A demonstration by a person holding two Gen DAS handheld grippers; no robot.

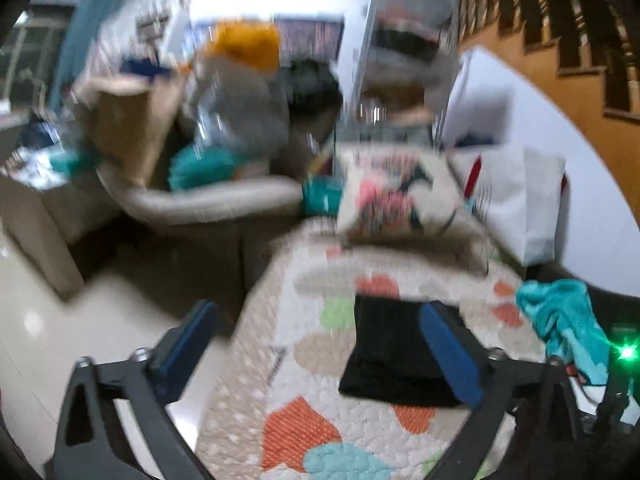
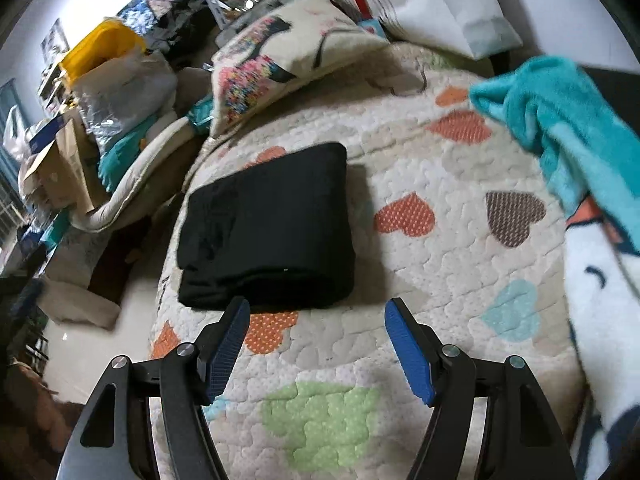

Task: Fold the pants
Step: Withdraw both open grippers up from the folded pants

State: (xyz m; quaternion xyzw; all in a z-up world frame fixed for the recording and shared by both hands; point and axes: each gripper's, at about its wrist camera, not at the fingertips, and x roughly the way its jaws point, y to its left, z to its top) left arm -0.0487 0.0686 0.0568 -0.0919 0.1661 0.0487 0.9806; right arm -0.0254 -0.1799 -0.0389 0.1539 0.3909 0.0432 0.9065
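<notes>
The left gripper (image 1: 320, 344) hangs over the near edge of the quilt (image 1: 304, 360), jaws spread wide with nothing between them. Its view is smeared, so I can't say for sure how close its right finger sits to the cloth, but it looks to be above it, not touching.

The pants (image 2: 268, 224) lie on the left part of the quilt, near its edge by the floor. They are already a thick black rectangle, layers stacked, the rounded fold facing the grippers. The folding looks about done to me.

The right gripper (image 2: 316, 344) hovers just short of that fold, jaws apart and empty, its left finger nearly level with the bundle's near edge.

If anything remains, I'd say it is tidying: press the top layer flat and square the loose left edges without dragging the stack toward the drop.

Further right, a teal towel (image 2: 560, 120) lies bunched, well clear of the pants.
</notes>
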